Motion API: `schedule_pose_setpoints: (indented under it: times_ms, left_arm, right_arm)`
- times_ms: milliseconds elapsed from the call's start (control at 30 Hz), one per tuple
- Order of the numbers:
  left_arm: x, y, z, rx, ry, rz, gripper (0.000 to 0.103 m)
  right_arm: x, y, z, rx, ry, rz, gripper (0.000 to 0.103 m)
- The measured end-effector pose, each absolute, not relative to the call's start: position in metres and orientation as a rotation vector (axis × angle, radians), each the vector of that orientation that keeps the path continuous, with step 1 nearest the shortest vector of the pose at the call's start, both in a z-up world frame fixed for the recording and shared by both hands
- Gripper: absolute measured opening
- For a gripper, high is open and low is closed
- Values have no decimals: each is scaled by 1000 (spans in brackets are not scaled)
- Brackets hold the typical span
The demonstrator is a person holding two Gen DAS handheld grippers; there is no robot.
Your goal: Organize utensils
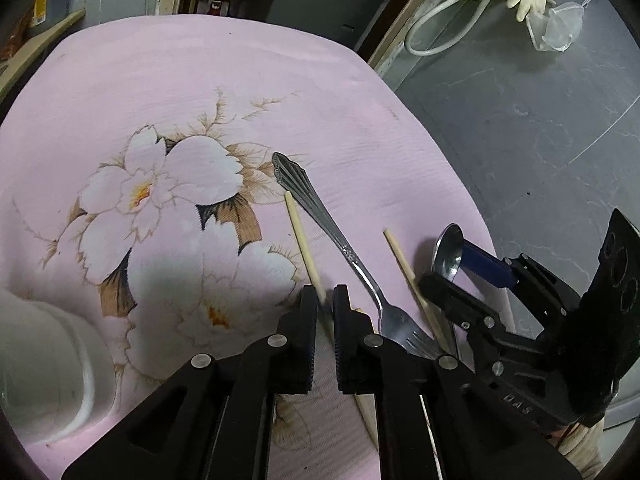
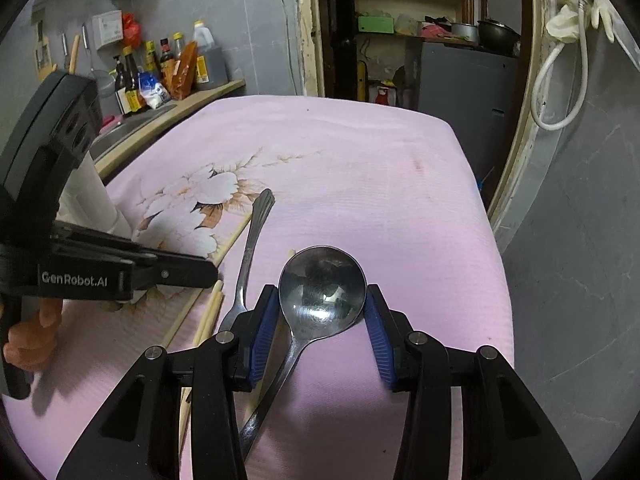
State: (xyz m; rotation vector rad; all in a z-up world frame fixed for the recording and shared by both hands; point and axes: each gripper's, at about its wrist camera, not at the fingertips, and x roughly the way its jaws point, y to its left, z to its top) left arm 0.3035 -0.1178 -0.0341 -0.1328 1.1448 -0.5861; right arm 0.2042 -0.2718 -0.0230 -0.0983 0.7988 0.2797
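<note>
our left claw (image 1: 325,300) is pinched almost shut on a chopstick (image 1: 303,242), lifting it clear of the fork (image 1: 340,250); our right claw (image 2: 322,312) sits half open, its pads hugging the spoon (image 2: 322,294) bowl on the pink worktop (image 2: 360,184), ready for sorting

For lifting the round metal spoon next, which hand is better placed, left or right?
Right, probably. The right gripper already has its blue-padded fingers on both sides of the round metal spoon. The left gripper is busy at a wooden chopstick.

Left hand-held gripper (image 1: 325,300) angled down, jaws nearly closed, right hand-held gripper (image 2: 322,308) angled down, jaws parted
</note>
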Motion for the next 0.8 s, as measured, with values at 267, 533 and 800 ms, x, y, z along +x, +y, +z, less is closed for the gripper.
schedule_pose_setpoints:
  times_ms: [267,533,800]
  left_arm:
    - [310,-126,-34,-110,1164,-566,8]
    - [300,-121,-37,-139,1131,-539,4]
    - [270,-101,-35,-152,1094,-535,2]
  right_arm:
    - [208,-260,-28,-155,819,266,52]
    - [205,-254,-31,-230,802,241,33]
    - [190,-256,-21,-214,729,240,33]
